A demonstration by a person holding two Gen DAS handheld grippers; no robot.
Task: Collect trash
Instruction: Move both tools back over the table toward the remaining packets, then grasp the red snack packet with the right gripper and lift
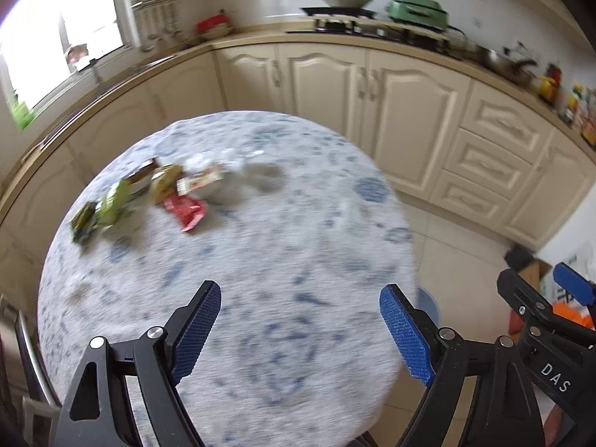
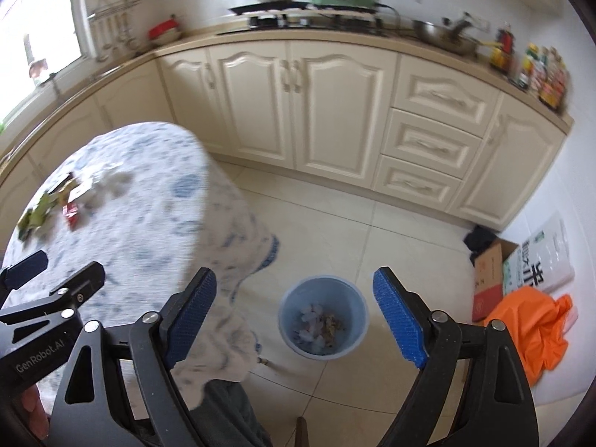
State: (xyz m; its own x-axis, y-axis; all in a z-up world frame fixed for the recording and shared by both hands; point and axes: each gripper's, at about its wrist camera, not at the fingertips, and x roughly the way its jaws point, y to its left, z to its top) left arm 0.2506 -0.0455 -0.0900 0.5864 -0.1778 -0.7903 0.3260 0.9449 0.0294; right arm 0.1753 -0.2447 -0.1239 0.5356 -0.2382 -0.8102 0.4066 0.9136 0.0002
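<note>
Plainly, the likeliest slip from here is a poor pick among the wrappers [image 1: 149, 193]: they lie bunched and overlapping on the far left part of the round table [image 1: 298, 246], so a closing gripper could pinch two at once, or nudge the red packet [image 1: 186, 212] and the crumpled white tissue [image 1: 212, 160] across the smooth patterned cloth and off the edge. A light wrapper could also flutter wide of the blue bin [image 2: 323, 322], which stands on the floor tiles just beside the hanging cloth and already holds some scraps. Both views are blurred, so fine detail of the litter cannot be read. The left gripper [image 1: 300, 329] hangs over the near part of the table, tilted downward, its blue pads [image 1: 197, 331] spread wide with nothing between them. The right gripper [image 2: 294, 314] is angled down toward the floor with the bin showing between its fingers, likewise released and empty, close beside the left one.
</note>
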